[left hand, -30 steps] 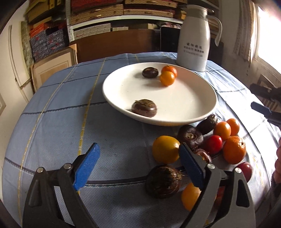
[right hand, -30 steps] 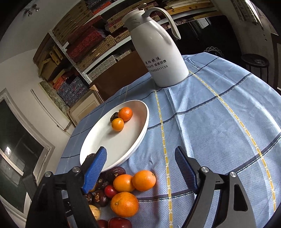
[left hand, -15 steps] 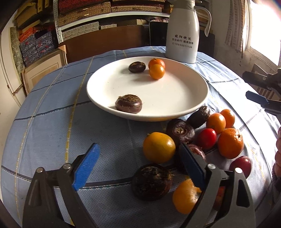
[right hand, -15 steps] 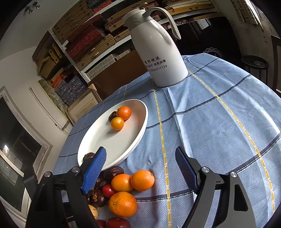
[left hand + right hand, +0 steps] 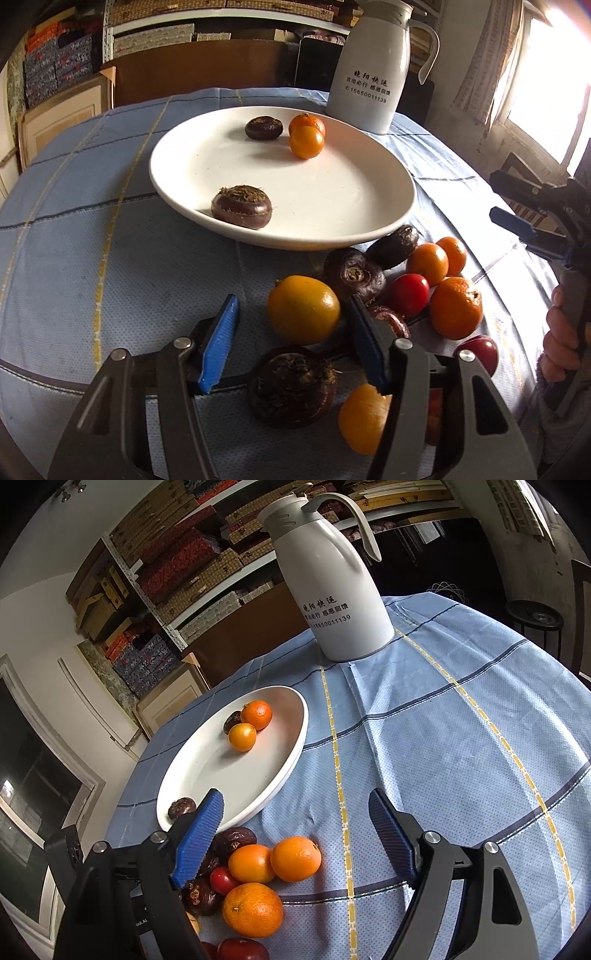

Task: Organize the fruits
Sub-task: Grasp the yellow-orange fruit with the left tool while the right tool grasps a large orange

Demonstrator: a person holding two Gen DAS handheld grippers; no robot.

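The left gripper's (image 5: 291,332) right finger (image 5: 369,350) covers part of a dark water chestnut (image 5: 388,319) and an orange fruit (image 5: 364,419) at the near edge. Its jaws stand apart, with the yellow-orange fruit (image 5: 303,309) just beyond them and a dark chestnut (image 5: 291,386) between the fingers, nearer the camera. The right gripper (image 5: 295,834) hangs apart over the blue cloth (image 5: 443,757), the fruit pile (image 5: 258,882) at its left, near the white plate (image 5: 236,775).
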